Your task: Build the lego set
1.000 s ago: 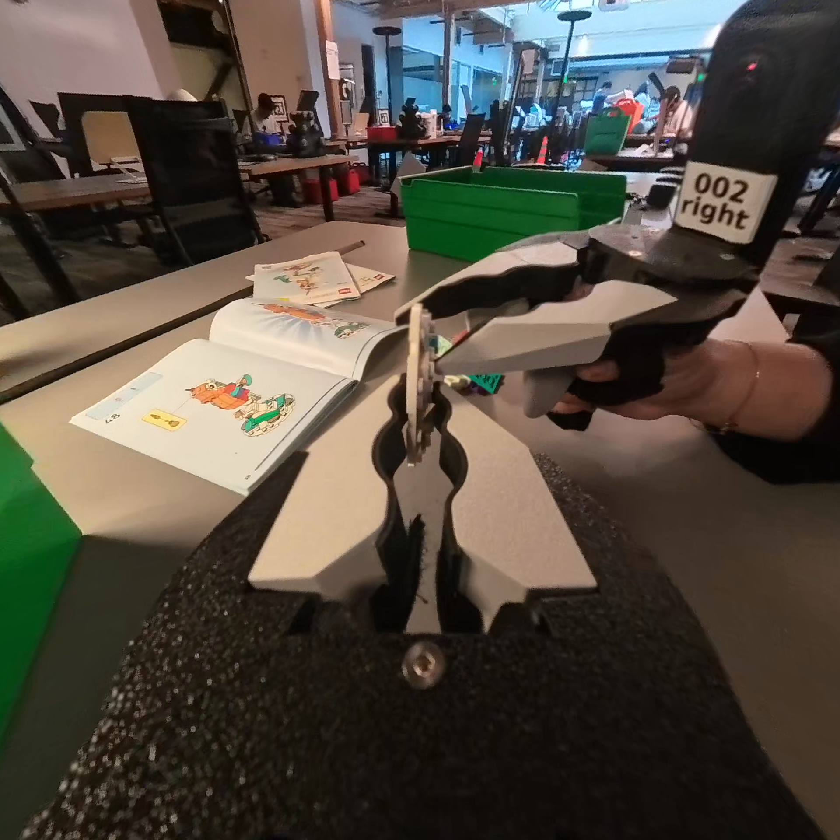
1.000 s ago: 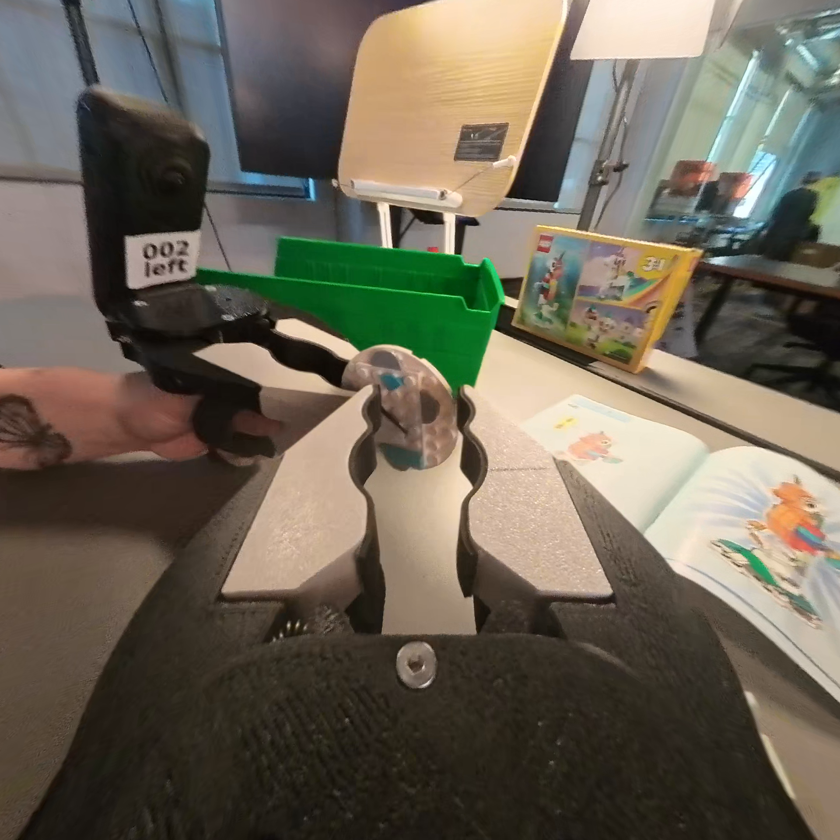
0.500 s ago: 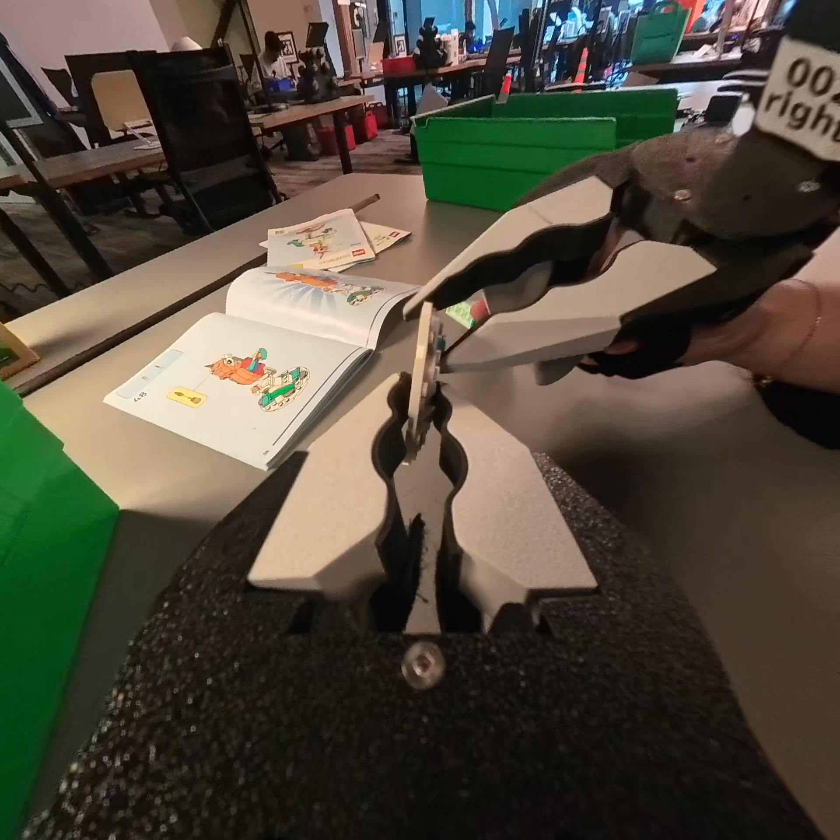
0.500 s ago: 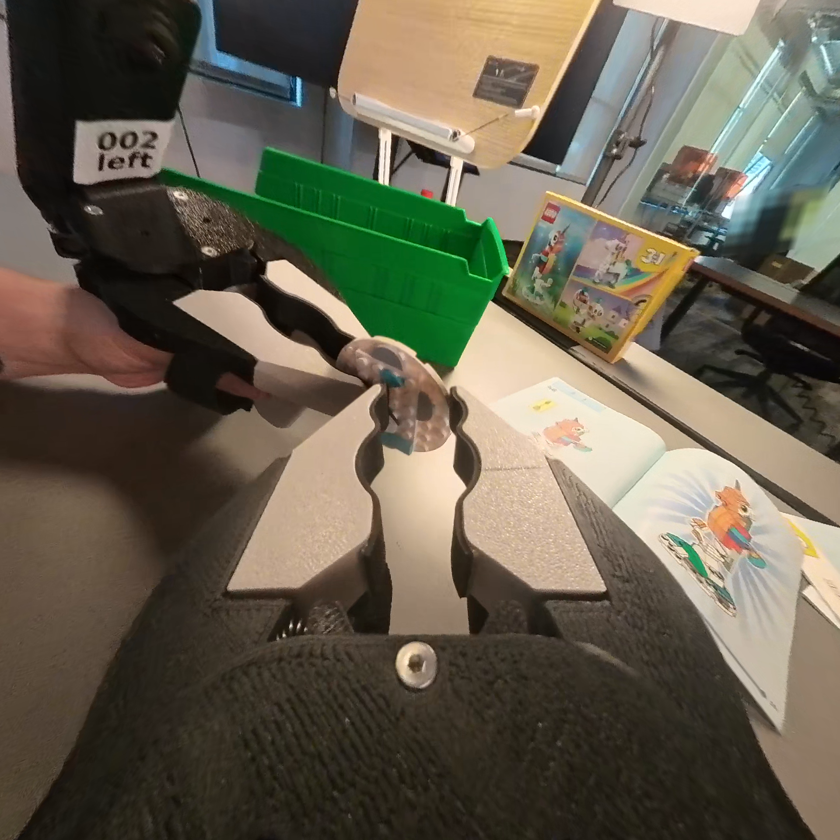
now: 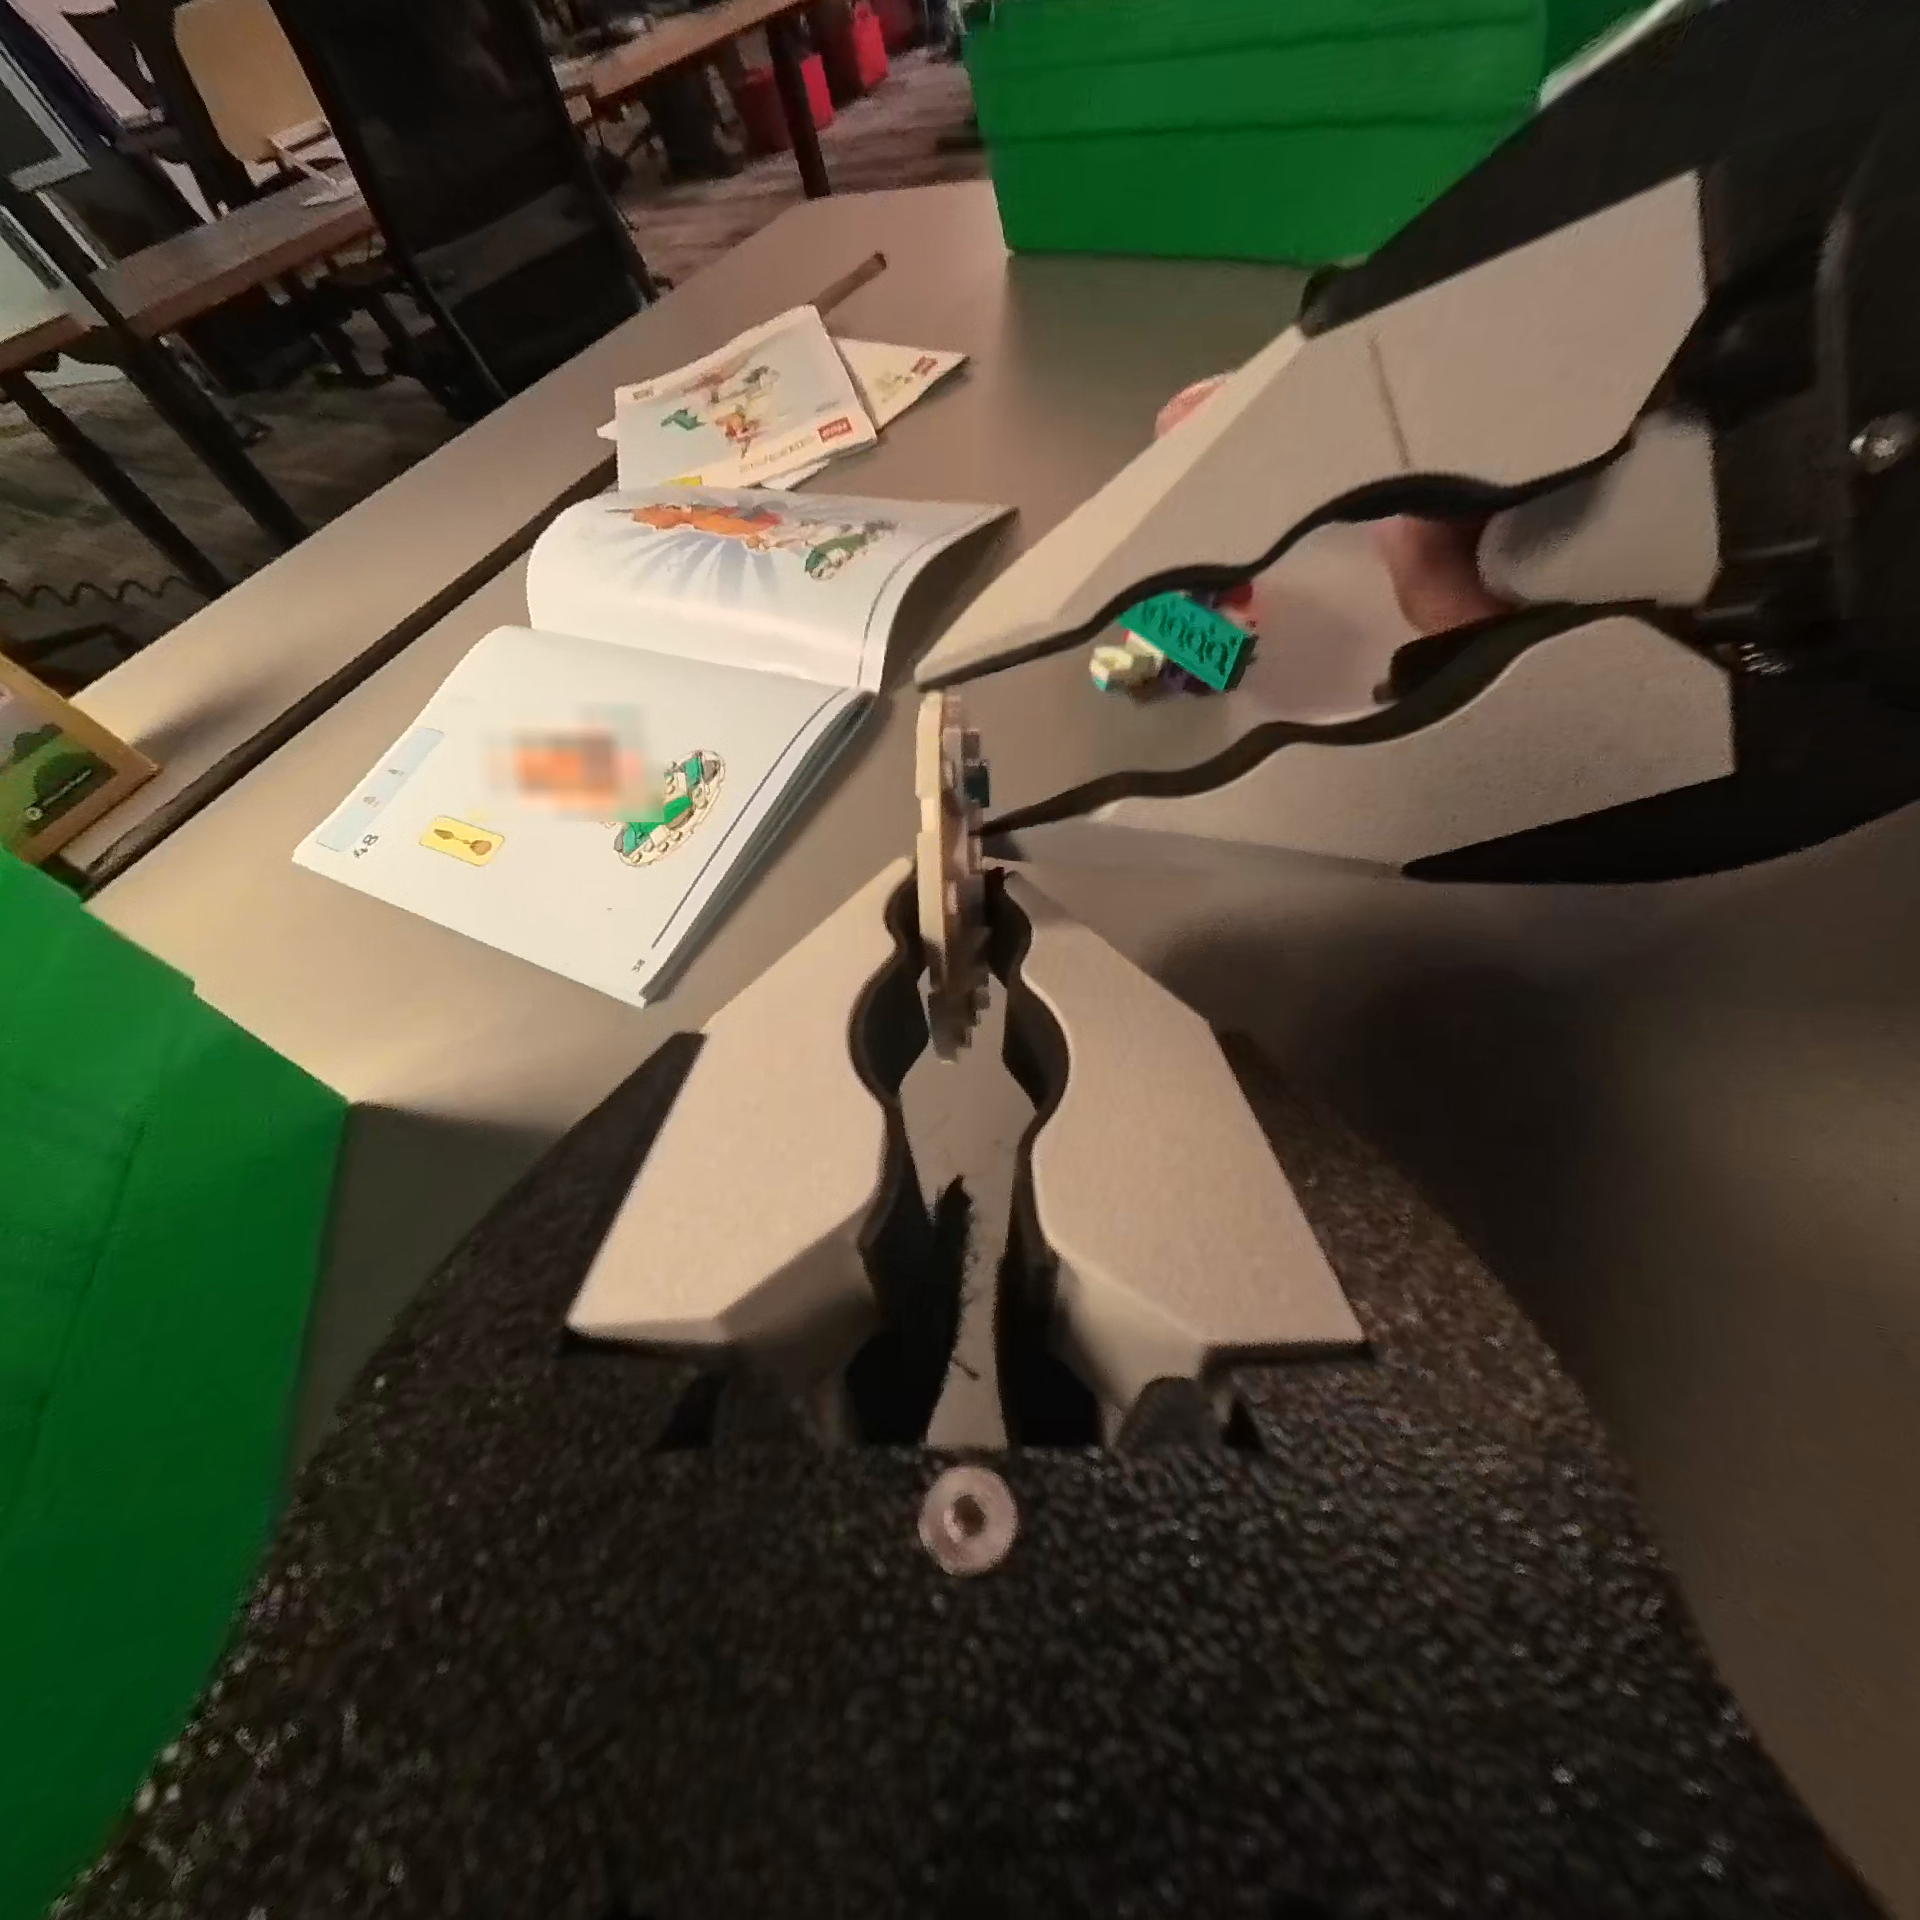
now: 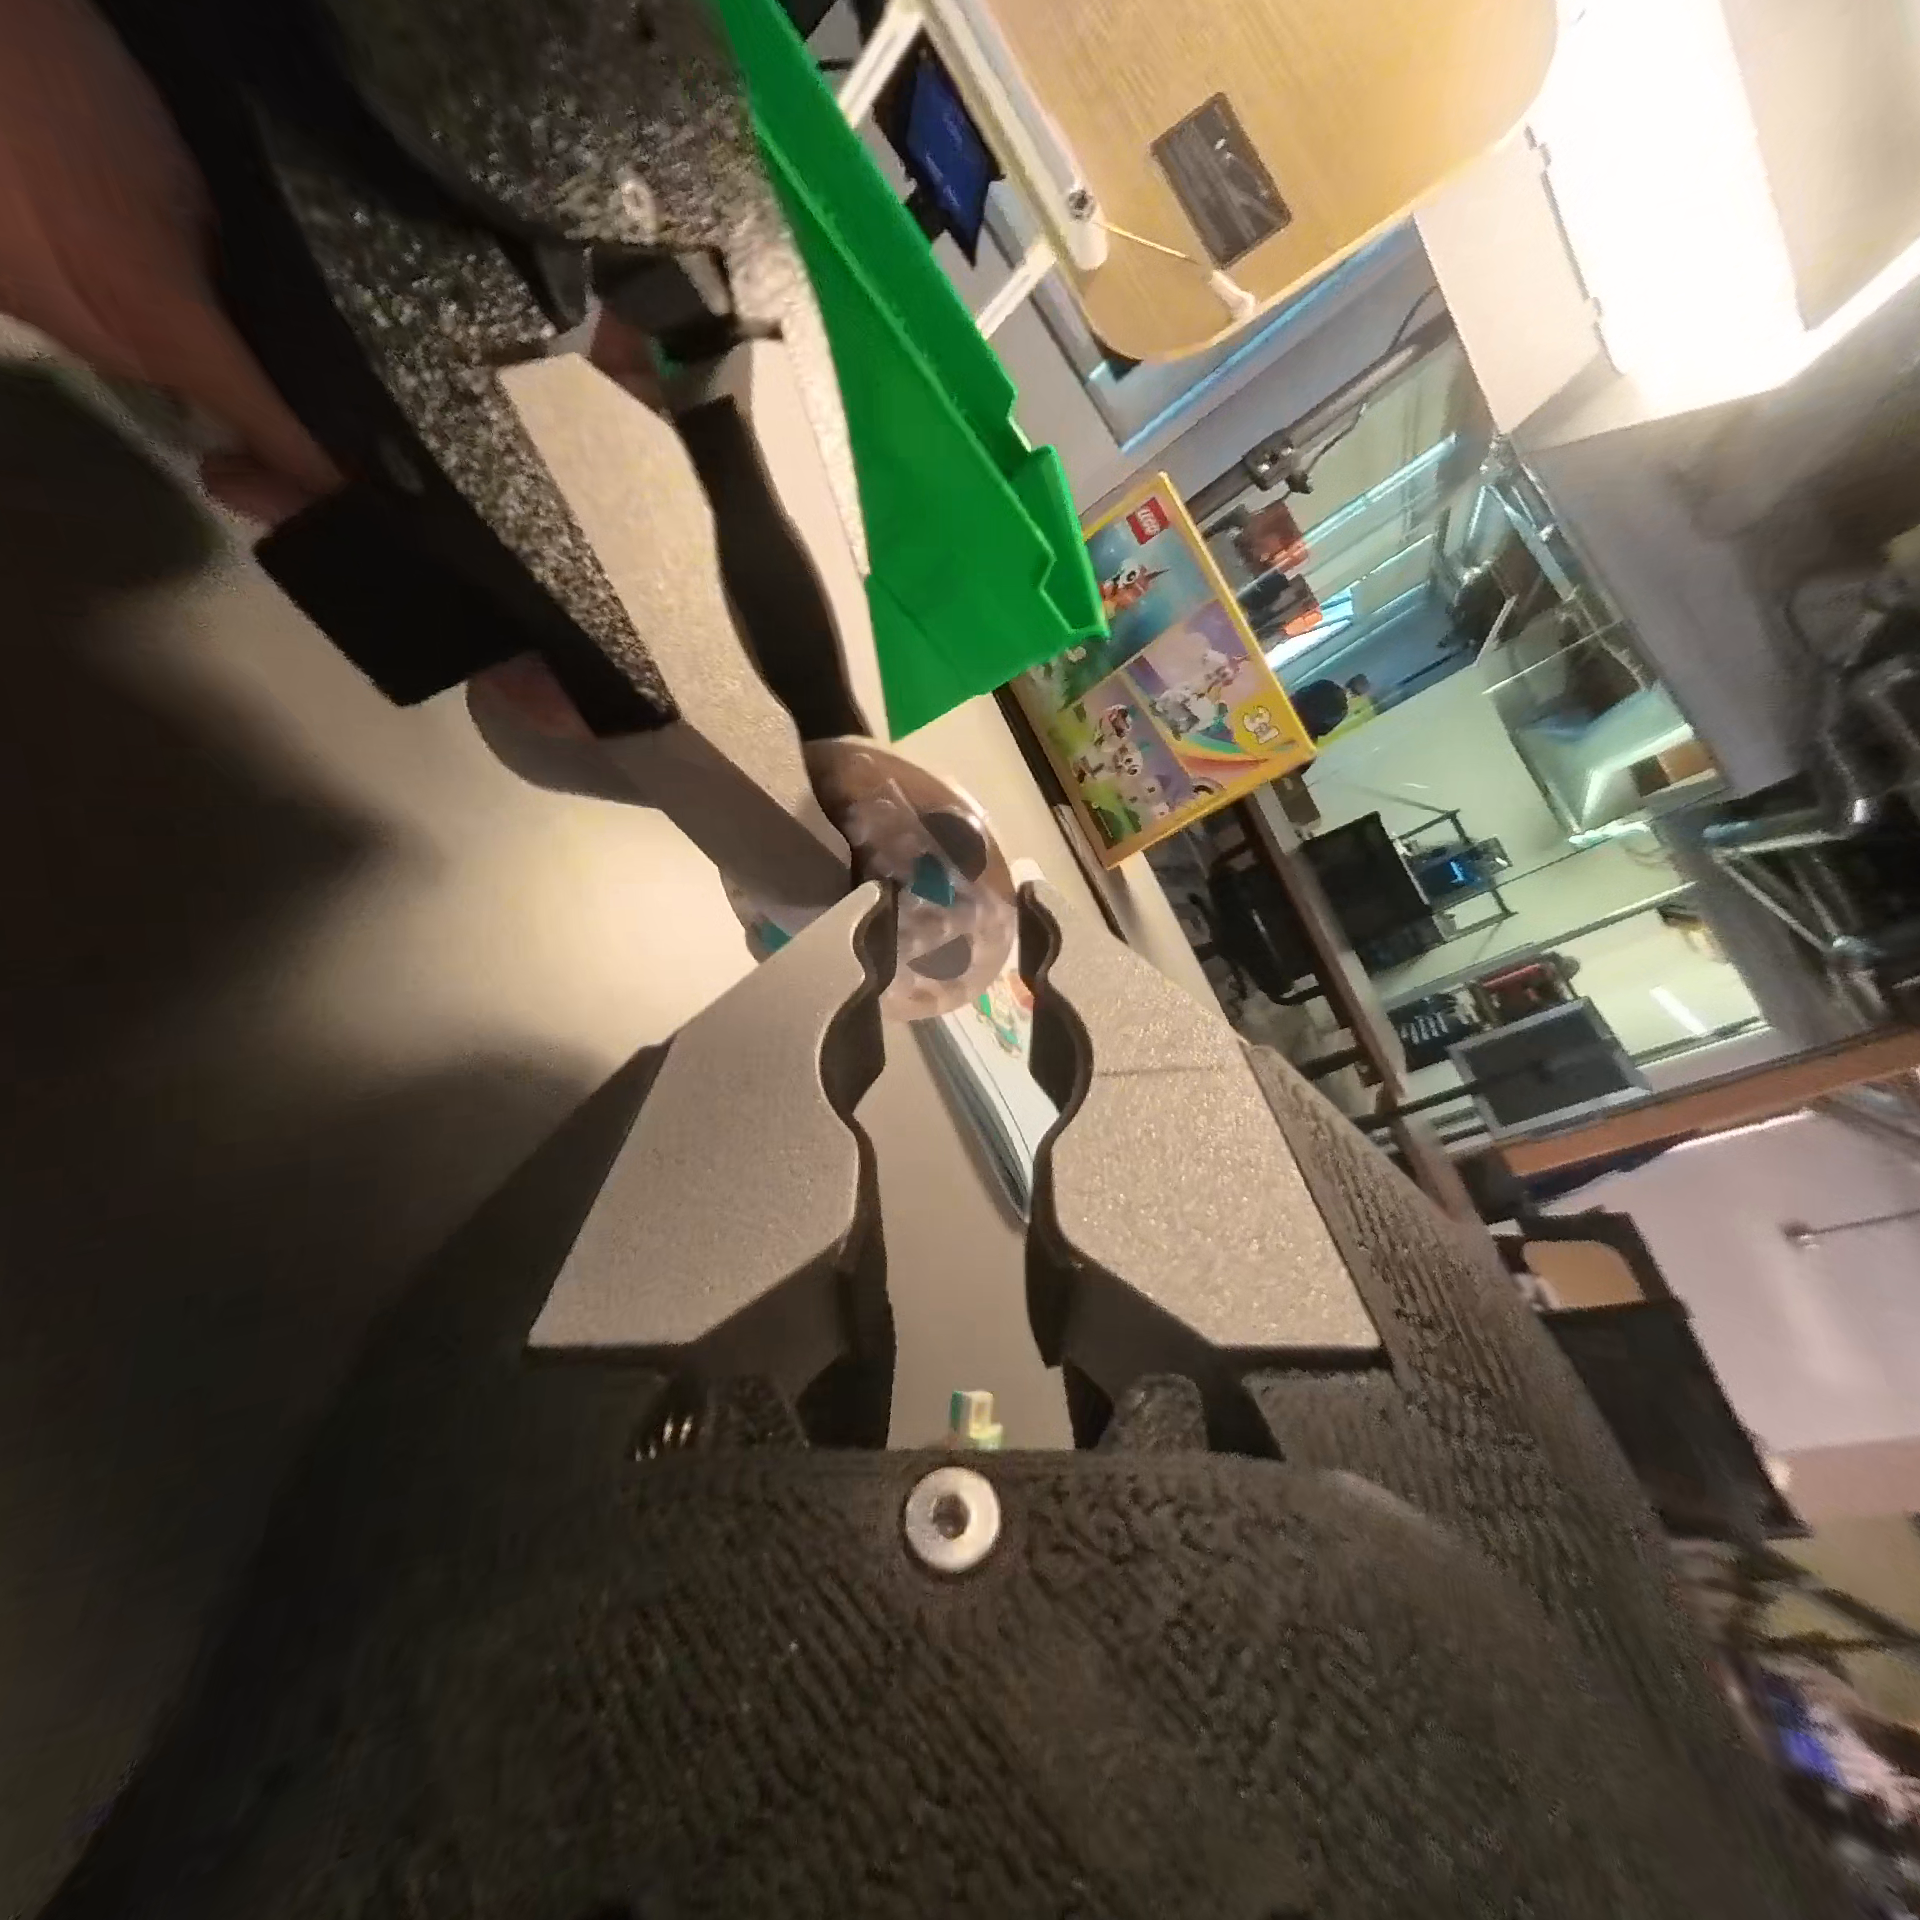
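— Round studded plate (image 5: pixel 940 831) stood on edge in the left tongs' (image 5: pixel 951 914) view, clamped between both pads with its upper half sticking out past the tips. What worried you?

— The right tongs (image 5: pixel 951 758) came in from the right with their jaws parted. One tip sat at the plate's top edge and the other touched its studded face beside a small teal piece (image 5: pixel 977 779). A sideways push there could have levered the thin plate out of that narrow hold or knocked the teal piece off.

— And round about?

— A grey table (image 5: pixel 1351 1039) lay beneath. An open booklet (image 5: pixel 623 790) was left of the tips, with loose bricks (image 5: pixel 1184 644) behind the right tongs. A green bin (image 5: pixel 1195 135) stood far ahead, with dim desks and chairs beyond it.

— The right tongs' own view?

— It was rolled hard and blurred. The plate (image 6: pixel 935 904) showed face-on between the right tips. The left finger (image 6: pixel 862 914) was at the teal piece, and the right finger seemed just clear of the rim, though I couldn't be sure. So they looked open, not gripping. The left tongs reached in from the upper left and pinched the plate's far edge. A slip would have dropped it to the table directly below.

— Behind it?

— Another green bin (image 6: pixel 935 499), a colourful toy box (image 6: pixel 1164 665) and a wooden board (image 6: pixel 1247 135) on a stand. Past those was a bright glass-walled room.
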